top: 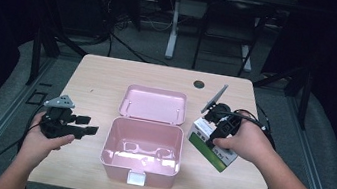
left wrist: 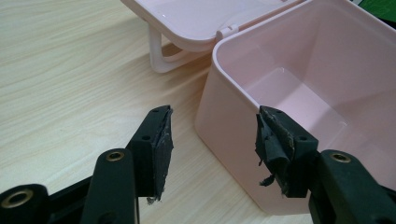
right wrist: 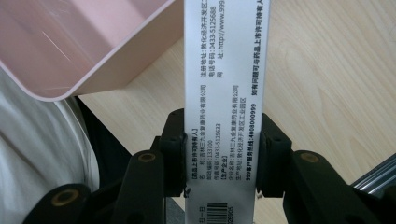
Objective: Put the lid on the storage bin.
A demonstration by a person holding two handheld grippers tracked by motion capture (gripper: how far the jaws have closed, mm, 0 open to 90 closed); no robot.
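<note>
White-and-green cardboard carton [top: 211,145] printed with black text sits at centre right of the high view, just right of the open pink plastic storage box [top: 142,151], clamped in the right gripper [top: 217,132] under the person's right hand [top: 245,141]. In the right gripper view the carton's white printed face [right wrist: 223,93] runs up the middle of the frame, and both black jaws press against its two sides near the bottom edge, so this gripper is closed firmly on it; a corner of the pink box fills the upper left there. The box's hinged lid [top: 154,104] lies flat and open behind it, toward the upper middle of the light wooden table [top: 98,76].

At lower left of the high view the left hand [top: 40,143] holds the left gripper [top: 88,126] beside the box. In the left gripper view [left wrist: 212,140] its jaws stand wide apart with nothing between them, the box's near corner rising just beyond the worn pads [left wrist: 164,140].
</note>
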